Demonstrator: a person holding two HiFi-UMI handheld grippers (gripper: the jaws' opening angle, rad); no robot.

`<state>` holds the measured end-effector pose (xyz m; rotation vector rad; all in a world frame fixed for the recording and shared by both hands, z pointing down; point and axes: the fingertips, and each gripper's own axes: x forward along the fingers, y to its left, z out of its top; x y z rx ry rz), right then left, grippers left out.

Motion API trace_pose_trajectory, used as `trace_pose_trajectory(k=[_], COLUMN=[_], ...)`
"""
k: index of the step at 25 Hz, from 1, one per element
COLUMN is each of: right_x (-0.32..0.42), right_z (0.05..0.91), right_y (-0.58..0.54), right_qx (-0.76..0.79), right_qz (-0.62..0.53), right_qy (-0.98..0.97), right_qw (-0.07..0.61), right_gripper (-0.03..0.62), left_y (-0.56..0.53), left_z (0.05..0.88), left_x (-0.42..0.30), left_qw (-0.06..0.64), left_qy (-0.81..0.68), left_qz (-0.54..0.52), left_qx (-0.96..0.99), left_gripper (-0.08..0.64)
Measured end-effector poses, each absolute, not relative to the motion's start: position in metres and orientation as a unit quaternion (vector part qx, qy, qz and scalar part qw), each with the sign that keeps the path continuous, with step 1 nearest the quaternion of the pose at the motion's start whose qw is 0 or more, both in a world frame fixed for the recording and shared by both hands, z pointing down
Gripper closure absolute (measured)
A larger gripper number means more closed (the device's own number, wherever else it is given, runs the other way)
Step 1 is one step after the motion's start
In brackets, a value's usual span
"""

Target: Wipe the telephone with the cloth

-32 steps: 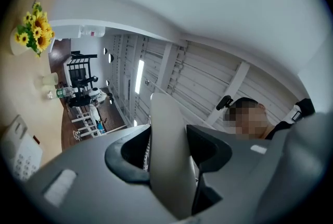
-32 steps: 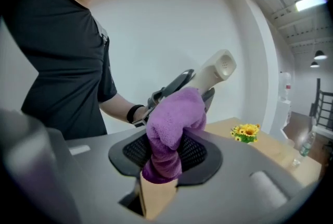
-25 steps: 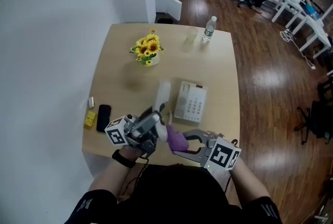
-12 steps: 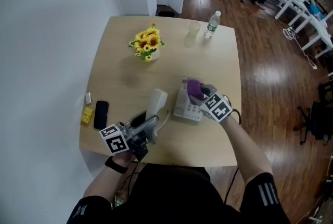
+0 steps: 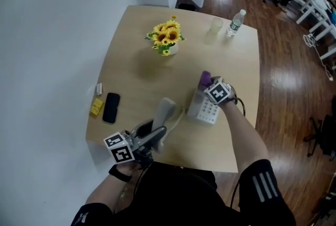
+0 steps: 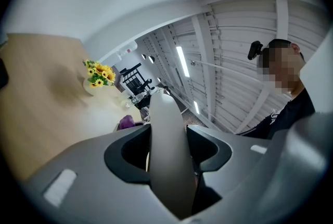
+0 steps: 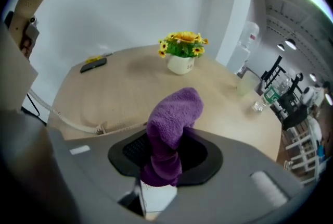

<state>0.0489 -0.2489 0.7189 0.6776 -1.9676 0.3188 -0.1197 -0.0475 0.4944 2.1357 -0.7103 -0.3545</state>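
the telephone point(image 5: 208, 110), white with a keypad, lies flat on the near right part of the tabletop point(image 5: 137, 79). its handset point(image 5: 165, 113) is off the cradle, tilted just left of the base, and a curly cord point(image 5: 180, 114) runs from it toward the base. the left gripper point(image 5: 157, 134) holds the handset at its near end; in the left gripper view its fingers point(image 6: 130, 154) are clenched on the pale handset from both sides. the purple cloth point(image 5: 205, 80) sits at the far end of the telephone, bunched and sticking out of the right gripper point(image 5: 208, 86), whose fingers point(image 7: 200, 158) are pinched on the cloth's lower part. whether the cloth touches the telephone cannot be told. the right forearm reaches over the near right edge of the tabletop. farther off, sunflowers point(image 5: 167, 37) in a white pot point(image 5: 169, 50) stand near the far middle, with a clear cup point(image 5: 216, 24) and a water bottle point(image 5: 234, 22) at the far right corner. by the left edge lie a black phone point(image 5: 111, 107) and a small yellow thing point(image 5: 96, 107) just beside it. a wood floor point(image 5: 286, 80) lies to the right.
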Motion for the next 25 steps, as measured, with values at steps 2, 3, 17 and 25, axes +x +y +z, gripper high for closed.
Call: trace_pose_trajectory(k=[2, 3, 17, 25], right_x=[0.04, 0.035, -0.003, -0.012], right_z=[0.727, 0.728, 0.757, 0.778], right_y=[-0.245, -0.243, -0.129, -0.079], right_qx=[0.264, 0.258, 0.174, 0.158], right_qz=[0.102, 0.084, -0.022, -0.002], right_qy=[-0.811, -0.811, -0.819, -0.82], right_qw=[0.512, 0.519, 0.547, 0.551], right_gripper=[0.459, 0.459, 0.46, 0.46], left_y=[-0.044, -0.043, -0.059, -0.062], left_z=[0.498, 0.499, 0.497, 0.495], left_x=[-0.125, -0.127, -0.116, -0.108], left_qw=[0.421, 0.423, 0.419, 0.415], left_qy=[-0.291, -0.293, -0.278, -0.27], left_qz=[-0.139, -0.14, -0.138, -0.128], left_qx=[0.848, 0.846, 0.853, 0.859], left_gripper=[0.353, 0.353, 0.353, 0.353])
